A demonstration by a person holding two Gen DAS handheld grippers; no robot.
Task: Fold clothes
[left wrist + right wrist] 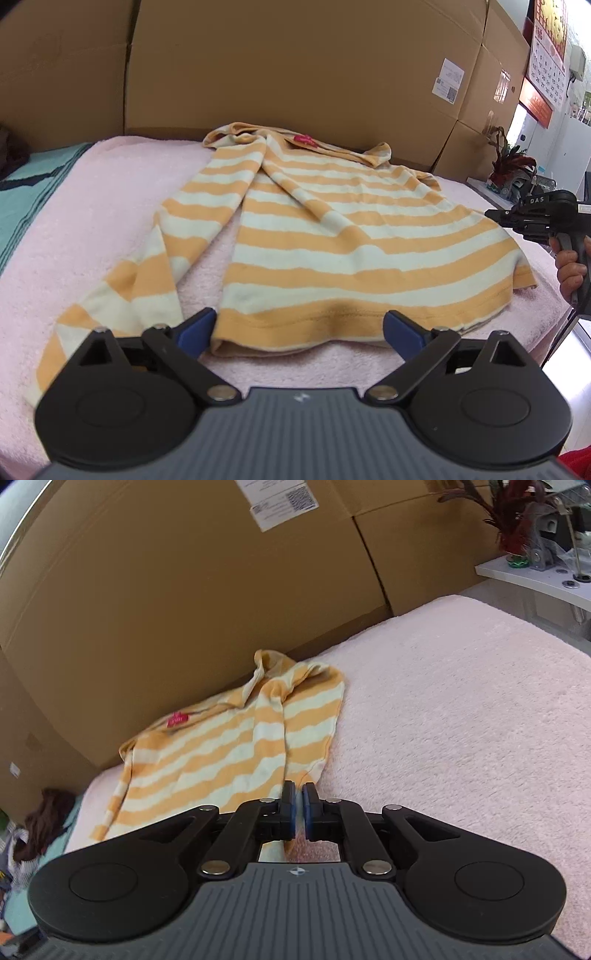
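Observation:
An orange-and-cream striped shirt (332,229) lies spread on a pink towel (103,206), collar toward the cardboard boxes, with a pink label at the neck. One sleeve (122,284) trails down to the left. My left gripper (301,328) is open just above the shirt's near hem, its blue pads (199,326) standing wide on either side of it. My right gripper (299,801) is shut on the shirt's (236,753) side edge. From the left wrist view that right gripper (495,218) shows at the shirt's right edge, held by a hand (570,266).
Large cardboard boxes (295,74) wall off the back of the towel. A teal cloth (33,192) lies at the left, with dark clothing (48,823) beyond it. A white shelf (535,579) with a red plant (509,162) stands at the right.

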